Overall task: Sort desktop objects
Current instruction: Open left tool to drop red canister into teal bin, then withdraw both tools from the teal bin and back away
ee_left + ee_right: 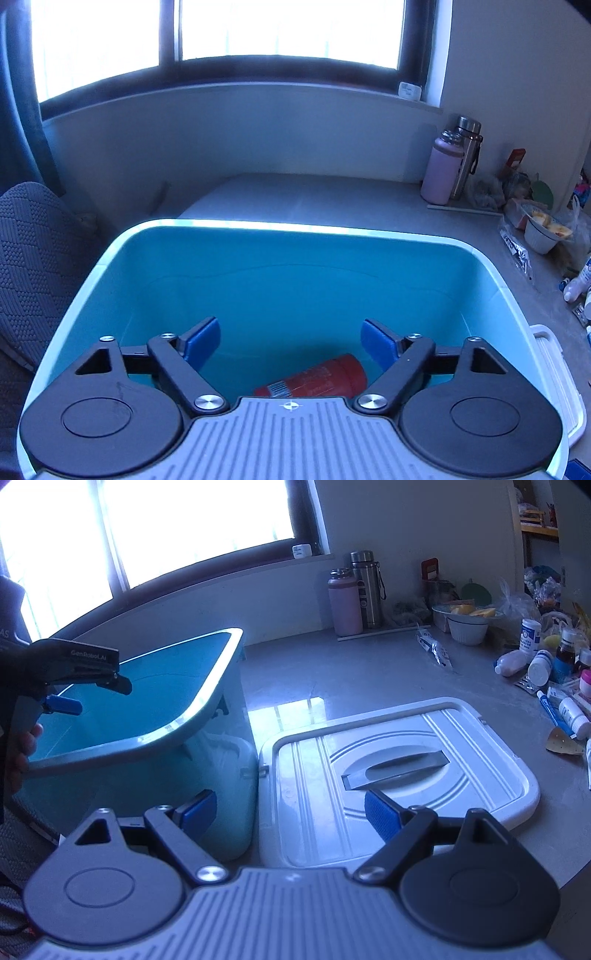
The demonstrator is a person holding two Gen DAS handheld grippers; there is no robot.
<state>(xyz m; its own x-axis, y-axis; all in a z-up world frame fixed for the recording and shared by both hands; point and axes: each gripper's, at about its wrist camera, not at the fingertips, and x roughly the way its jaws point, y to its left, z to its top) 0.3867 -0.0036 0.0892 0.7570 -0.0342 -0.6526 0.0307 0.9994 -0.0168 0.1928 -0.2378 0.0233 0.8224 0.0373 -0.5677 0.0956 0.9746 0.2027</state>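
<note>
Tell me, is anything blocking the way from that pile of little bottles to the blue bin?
Only the bin's white lid, lying flat on the counter between the small bottles and the open blue bin. The bin's mouth is uncovered.

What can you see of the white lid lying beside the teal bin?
The white lid lies flat on the grey countertop, top side up, right beside the teal bin. It looks like glossy plastic: rounded-rectangular, ribbed, with raised oval rings around a recessed grey handle. The open right tool hovers over its near edge, not touching it.
</note>
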